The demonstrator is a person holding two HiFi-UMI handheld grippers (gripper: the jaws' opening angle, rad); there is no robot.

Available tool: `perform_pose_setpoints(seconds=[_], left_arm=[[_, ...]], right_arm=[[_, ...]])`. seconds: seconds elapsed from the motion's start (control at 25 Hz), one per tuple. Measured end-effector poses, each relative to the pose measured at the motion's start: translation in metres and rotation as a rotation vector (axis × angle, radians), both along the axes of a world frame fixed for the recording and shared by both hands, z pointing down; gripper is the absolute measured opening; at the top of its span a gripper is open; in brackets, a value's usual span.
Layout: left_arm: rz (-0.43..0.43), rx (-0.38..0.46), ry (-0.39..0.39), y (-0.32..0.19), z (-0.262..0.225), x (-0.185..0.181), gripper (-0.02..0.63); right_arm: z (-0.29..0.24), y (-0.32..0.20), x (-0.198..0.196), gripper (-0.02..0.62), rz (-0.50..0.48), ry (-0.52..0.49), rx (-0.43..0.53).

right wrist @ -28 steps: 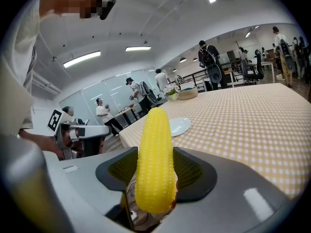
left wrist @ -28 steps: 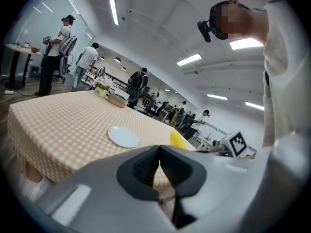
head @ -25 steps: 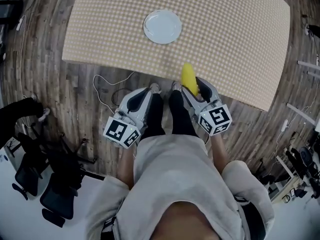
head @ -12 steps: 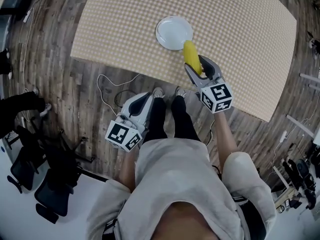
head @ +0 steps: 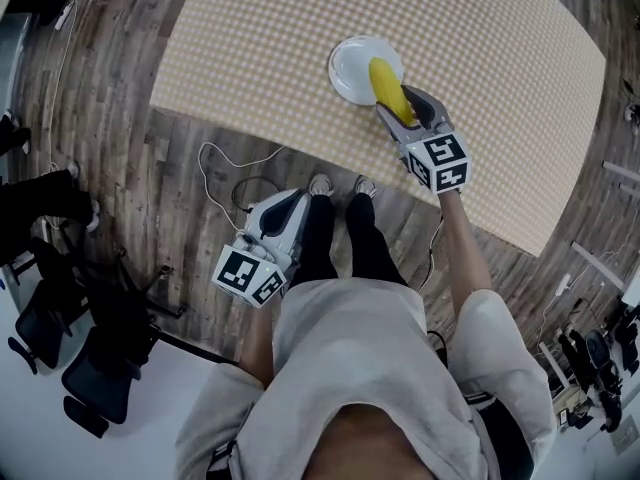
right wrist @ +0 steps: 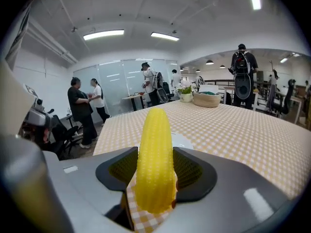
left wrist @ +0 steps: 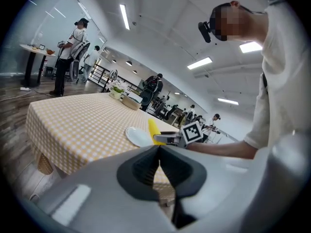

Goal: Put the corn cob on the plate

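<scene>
A yellow corn cob (head: 388, 90) sticks out forward from my right gripper (head: 405, 104), which is shut on its near half. The cob's far end hangs over the right part of the white plate (head: 350, 63) on the checked table (head: 260, 38). In the right gripper view the corn cob (right wrist: 155, 159) sits between both pads, with the plate (right wrist: 184, 141) just behind it. My left gripper (head: 288, 200) is low beside the person's legs, off the table, shut and empty. From the left gripper view (left wrist: 159, 149) the corn cob (left wrist: 153, 129) and the plate (left wrist: 136, 136) show across the table.
A white cable (head: 215, 163) loops on the wooden floor by the table's near edge. Dark chairs (head: 90, 368) stand at the left. A basket (right wrist: 209, 99) and a small plant sit at the table's far end. Several people stand around the room.
My right gripper has carried the corn cob forward from the table's near edge until its tip is over the plate. The left gripper has stayed by the legs.
</scene>
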State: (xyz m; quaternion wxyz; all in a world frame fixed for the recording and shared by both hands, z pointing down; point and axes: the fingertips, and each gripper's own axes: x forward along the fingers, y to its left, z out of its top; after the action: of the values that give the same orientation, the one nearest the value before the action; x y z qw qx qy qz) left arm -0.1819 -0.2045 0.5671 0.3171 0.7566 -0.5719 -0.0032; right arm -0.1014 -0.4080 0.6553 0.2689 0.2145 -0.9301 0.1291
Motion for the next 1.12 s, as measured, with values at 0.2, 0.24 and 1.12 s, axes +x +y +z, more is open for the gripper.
perform_pose_setpoints(seconds=[0.2, 0.24, 1.12], left_arm=[[-0.015, 0.005, 0.003, 0.003, -0.003, -0.003, 0.008], [-0.018, 0.004, 0.004, 0.004, -0.004, -0.004, 0.008], [-0.087, 0.001, 0.008, 0.013, 0.003, -0.018, 0.008]], right_arm=[[0.004, -0.005, -0.011, 0.23, -0.217, 0.173, 0.176], [0.004, -0.006, -0.015, 0.23, -0.27, 0.199, 0.21], [0.054, -0.018, -0.057, 0.232, -0.739, 0.535, 0.325]])
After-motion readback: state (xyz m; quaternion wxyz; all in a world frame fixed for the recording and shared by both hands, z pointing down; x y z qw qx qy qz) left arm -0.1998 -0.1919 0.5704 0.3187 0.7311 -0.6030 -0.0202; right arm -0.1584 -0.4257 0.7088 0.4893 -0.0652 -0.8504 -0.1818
